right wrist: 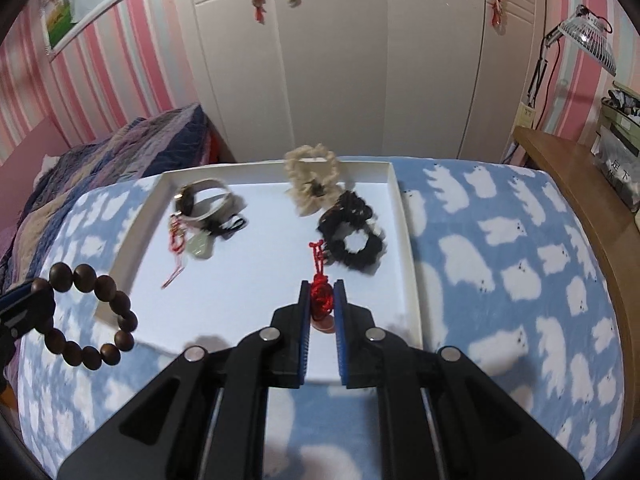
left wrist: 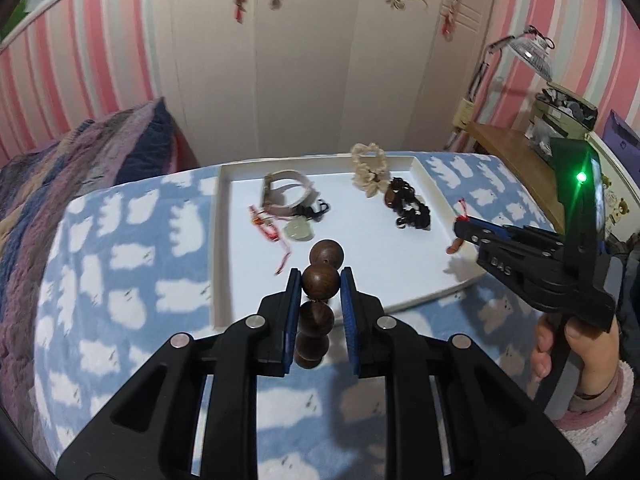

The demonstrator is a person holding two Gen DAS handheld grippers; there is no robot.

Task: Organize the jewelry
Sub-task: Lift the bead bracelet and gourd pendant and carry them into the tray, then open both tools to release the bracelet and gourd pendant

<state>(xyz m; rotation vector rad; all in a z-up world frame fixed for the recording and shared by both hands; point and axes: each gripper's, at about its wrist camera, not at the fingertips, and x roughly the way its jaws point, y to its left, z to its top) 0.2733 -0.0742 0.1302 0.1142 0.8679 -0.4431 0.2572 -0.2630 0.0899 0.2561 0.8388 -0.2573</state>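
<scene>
- Your left hand-held gripper [left wrist: 320, 280] is clenched on the wooden bead bracelet [left wrist: 318, 308], held above the bed's blanket [left wrist: 120, 280] near the tray's near edge.
- Your right hand-held gripper [right wrist: 322, 300] is clenched on the red knotted charm [right wrist: 320, 294], above the tray's [right wrist: 404, 240] near right part.
- Judging by this, two pieces are not yet placed. A watch [right wrist: 204, 200], a jade pendant [right wrist: 198, 249], a cream scrunchie [right wrist: 312, 180] and a black scrunchie [right wrist: 352, 236] lie in the tray.
- Readable writing: only "DAS" moulded on the right hand-held gripper's arm.

Pink striped wallpaper [right wrist: 120, 80], cream wardrobe doors [right wrist: 340, 80] with scrollwork, blue bear-print blanket [right wrist: 500, 240], wooden desk [right wrist: 568, 168], clamp lamp [right wrist: 588, 40]
</scene>
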